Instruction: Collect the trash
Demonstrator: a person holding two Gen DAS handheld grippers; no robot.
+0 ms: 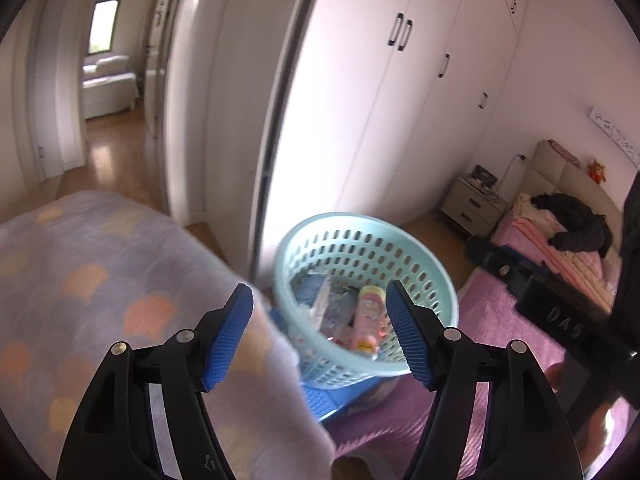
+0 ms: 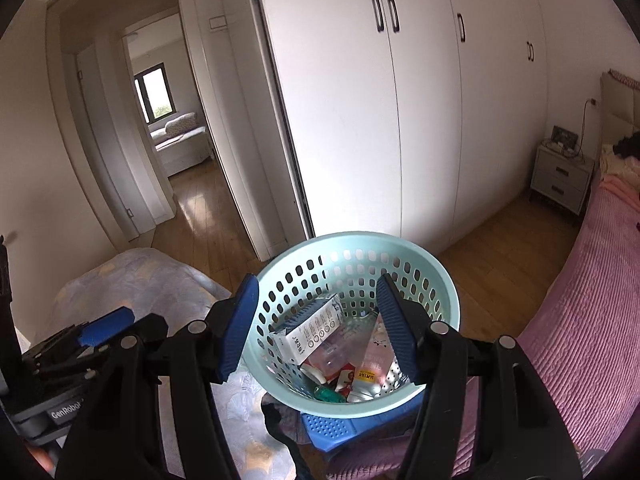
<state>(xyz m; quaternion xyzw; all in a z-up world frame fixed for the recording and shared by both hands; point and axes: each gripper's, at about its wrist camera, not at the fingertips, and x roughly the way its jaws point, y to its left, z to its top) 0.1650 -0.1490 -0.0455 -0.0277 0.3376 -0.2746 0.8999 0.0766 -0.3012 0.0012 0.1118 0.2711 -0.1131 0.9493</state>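
Observation:
A light blue perforated basket (image 1: 420, 276) (image 2: 444, 288) stands on the pink bed, resting on a blue perforated lid or tray (image 2: 330, 428). It holds trash: a white carton (image 2: 308, 330), a pink tube (image 1: 366, 322) (image 2: 372, 364), plastic wrappers and small bits. My left gripper (image 1: 320, 336) is open and empty, just short of the basket over a pastel blanket (image 1: 100, 288). My right gripper (image 2: 316, 328) is open and empty, its fingers on either side of the basket's near rim. The left gripper also shows in the right wrist view (image 2: 104, 330).
White wardrobe doors (image 2: 400, 100) stand behind the basket. A bedside table (image 2: 562, 178) and pink bed (image 2: 580, 320) with dark clothes (image 1: 576, 220) are to the right. An open doorway (image 2: 176, 152) leads to another room over wood floor. The right gripper's black body (image 1: 560, 308) shows in the left wrist view.

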